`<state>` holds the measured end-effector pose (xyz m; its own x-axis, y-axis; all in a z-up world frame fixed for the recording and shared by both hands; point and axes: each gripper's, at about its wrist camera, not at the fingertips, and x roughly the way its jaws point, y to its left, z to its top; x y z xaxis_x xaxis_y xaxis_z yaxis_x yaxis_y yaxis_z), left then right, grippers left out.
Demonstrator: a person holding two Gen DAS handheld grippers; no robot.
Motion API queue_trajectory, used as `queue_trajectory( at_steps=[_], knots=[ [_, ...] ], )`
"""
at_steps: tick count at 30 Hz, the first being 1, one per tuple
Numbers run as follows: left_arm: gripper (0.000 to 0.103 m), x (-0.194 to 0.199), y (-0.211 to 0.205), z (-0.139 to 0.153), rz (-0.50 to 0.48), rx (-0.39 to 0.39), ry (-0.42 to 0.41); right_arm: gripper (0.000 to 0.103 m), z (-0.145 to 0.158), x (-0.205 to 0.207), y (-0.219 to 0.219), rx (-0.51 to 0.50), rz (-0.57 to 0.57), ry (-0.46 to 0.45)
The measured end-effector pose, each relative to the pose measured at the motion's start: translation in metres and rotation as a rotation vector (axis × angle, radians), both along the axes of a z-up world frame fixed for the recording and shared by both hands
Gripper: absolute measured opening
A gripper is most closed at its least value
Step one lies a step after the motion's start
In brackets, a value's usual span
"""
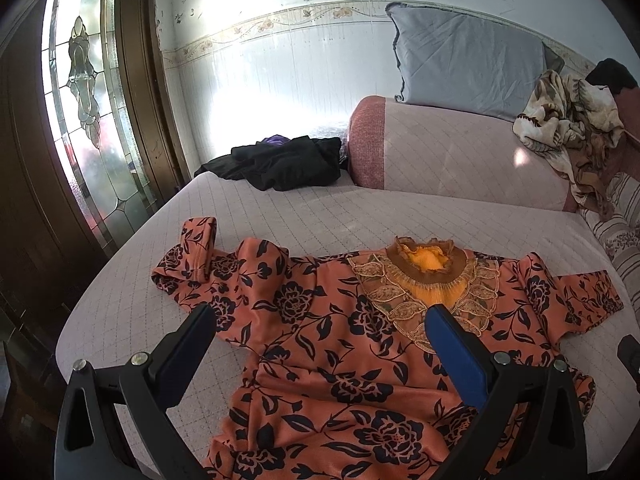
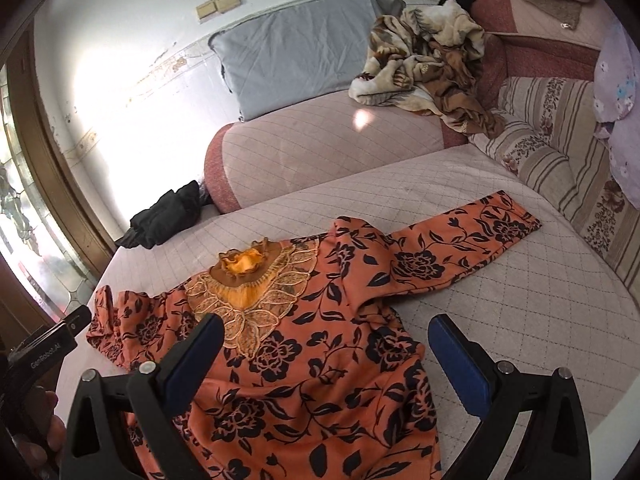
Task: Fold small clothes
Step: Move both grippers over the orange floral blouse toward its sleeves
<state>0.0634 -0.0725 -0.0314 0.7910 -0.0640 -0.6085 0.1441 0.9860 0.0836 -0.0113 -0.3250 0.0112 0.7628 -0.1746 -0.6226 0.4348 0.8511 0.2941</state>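
An orange top with a black flower print (image 1: 328, 344) lies face up on the quilted bed, its lace collar (image 1: 428, 268) pointing away from me. Its left sleeve (image 1: 196, 252) is bunched and folded back. Its right sleeve (image 2: 460, 248) lies stretched out flat. My left gripper (image 1: 320, 320) is open and empty, hovering over the top's chest. My right gripper (image 2: 324, 332) is open and empty over the top (image 2: 312, 360) near the right shoulder. The left gripper's body shows at the right wrist view's left edge (image 2: 48, 344).
A black garment pile (image 1: 280, 160) lies at the bed's far left. A pink bolster (image 1: 440, 148), a grey pillow (image 1: 464, 60) and a crumpled patterned blanket (image 1: 568, 120) sit at the back. A striped cushion (image 2: 560, 152) borders the right. The bed edge (image 1: 100, 280) drops off left, near a glass door (image 1: 88, 100).
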Motion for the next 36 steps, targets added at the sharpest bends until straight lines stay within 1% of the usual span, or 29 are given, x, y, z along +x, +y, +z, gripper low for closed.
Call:
queue_trajectory(
  at_steps=[11,20,26,36],
  knots=[
    [0.103,-0.028,0.024,0.025,0.014,-0.032,-0.043,0.103,0.031,-0.018,0.037,-0.03,0.052,-0.039],
    [0.103,-0.046,0.039,0.042,0.018,-0.058,-0.077,0.103,0.052,-0.033,0.055,-0.056,0.076,-0.07],
    [0.103,-0.044,0.043,0.044,0.024,-0.067,-0.085,0.103,0.055,-0.032,0.059,-0.065,0.085,-0.076],
    [0.103,-0.03,0.039,0.035,0.028,-0.059,-0.064,0.103,0.046,-0.016,0.057,-0.051,0.095,-0.063]
  ],
)
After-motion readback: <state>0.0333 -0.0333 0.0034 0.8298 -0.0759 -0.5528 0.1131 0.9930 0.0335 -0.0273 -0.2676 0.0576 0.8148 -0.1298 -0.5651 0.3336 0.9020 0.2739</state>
